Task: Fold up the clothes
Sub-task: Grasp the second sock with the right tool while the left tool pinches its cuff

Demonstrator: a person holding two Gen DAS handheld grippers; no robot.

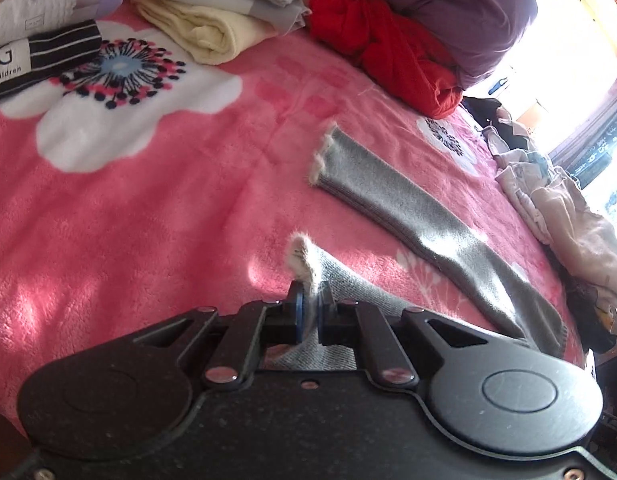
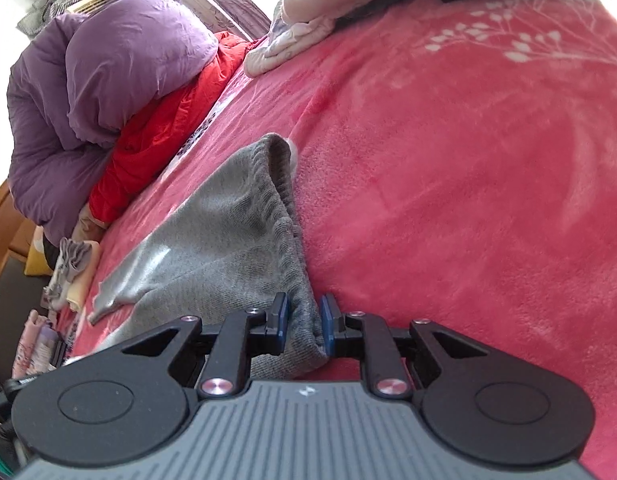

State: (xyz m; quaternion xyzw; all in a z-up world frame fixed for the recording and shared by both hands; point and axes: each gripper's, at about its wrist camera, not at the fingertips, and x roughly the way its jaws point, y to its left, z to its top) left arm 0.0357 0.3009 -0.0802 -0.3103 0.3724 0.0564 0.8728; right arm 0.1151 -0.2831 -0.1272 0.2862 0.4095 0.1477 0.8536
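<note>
I am pinching the grey knit sweater (image 1: 428,216) in both grippers: left gripper (image 1: 311,312) clamping a fuzzy white-tipped cuff, right gripper (image 2: 303,320) squeezing its ribbed hem, sleeve stretching toward eleven o'clock.

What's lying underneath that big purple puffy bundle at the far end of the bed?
A crumpled red garment pokes out from under the purple puffy bundle, both resting on the pink fleece flowered blanket. How far the red garment reaches beneath, and anything else there, is covered.
</note>
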